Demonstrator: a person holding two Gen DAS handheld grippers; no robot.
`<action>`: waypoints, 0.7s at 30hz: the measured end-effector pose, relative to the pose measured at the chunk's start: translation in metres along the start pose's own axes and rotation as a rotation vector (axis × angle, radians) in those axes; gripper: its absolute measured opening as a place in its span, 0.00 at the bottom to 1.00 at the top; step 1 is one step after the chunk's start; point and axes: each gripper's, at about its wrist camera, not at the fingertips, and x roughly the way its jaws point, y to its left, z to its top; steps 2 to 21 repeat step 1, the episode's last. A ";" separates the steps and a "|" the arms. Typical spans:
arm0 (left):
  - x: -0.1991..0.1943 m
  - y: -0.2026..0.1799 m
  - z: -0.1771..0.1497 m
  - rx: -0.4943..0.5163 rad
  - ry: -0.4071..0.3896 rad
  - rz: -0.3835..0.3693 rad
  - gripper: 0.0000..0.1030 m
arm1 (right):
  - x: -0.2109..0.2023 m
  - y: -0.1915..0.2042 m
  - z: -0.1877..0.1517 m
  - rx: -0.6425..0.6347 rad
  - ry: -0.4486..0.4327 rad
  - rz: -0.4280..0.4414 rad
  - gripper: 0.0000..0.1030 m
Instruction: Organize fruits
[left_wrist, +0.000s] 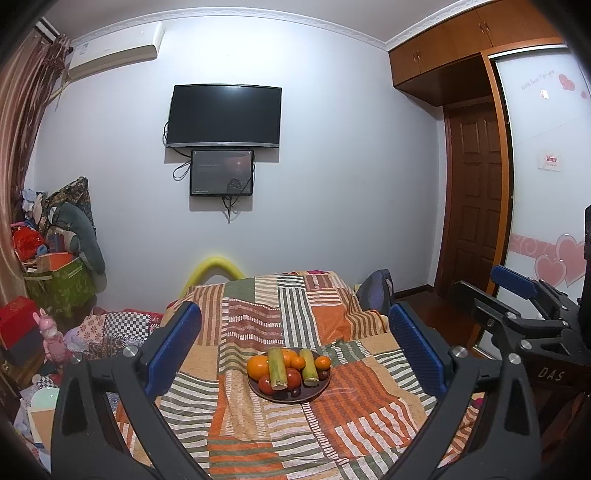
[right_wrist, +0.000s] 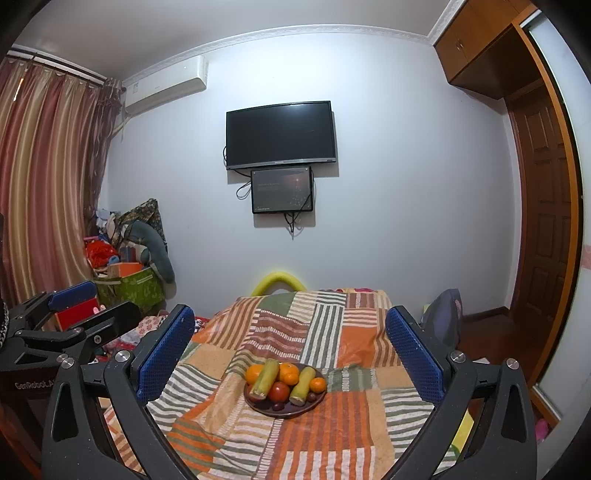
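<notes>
Fruits sit heaped on a dark plate (left_wrist: 317, 395) in the middle of the striped patchwork bedspread (left_wrist: 258, 317), straight ahead of both your grippers: oranges (left_wrist: 257, 365), red tomatoes (left_wrist: 293, 377) and two green sugarcane pieces (left_wrist: 277, 369) lying side by side across the pile. Your left gripper (left_wrist: 293, 347) has its blue pads spread wide and holds nothing. Your right gripper (right_wrist: 290, 350) is likewise wide apart and empty, hanging above the bed, well short of the plate

Wall-mounted television (left_wrist: 224, 116) above a smaller screen (left_wrist: 221, 172); air conditioner (left_wrist: 114, 50) upper left; striped patchwork cloth (left_wrist: 295, 314); wooden door (left_wrist: 474, 199) at right.
</notes>
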 end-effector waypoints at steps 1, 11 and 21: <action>0.000 0.000 0.000 -0.002 0.003 -0.002 1.00 | 0.001 0.000 0.000 0.000 0.002 0.000 1.00; 0.000 0.000 0.000 -0.002 0.003 -0.002 1.00 | 0.001 0.000 0.000 0.000 0.002 0.000 1.00; 0.000 0.000 0.000 -0.002 0.003 -0.002 1.00 | 0.001 0.000 0.000 0.000 0.002 0.000 1.00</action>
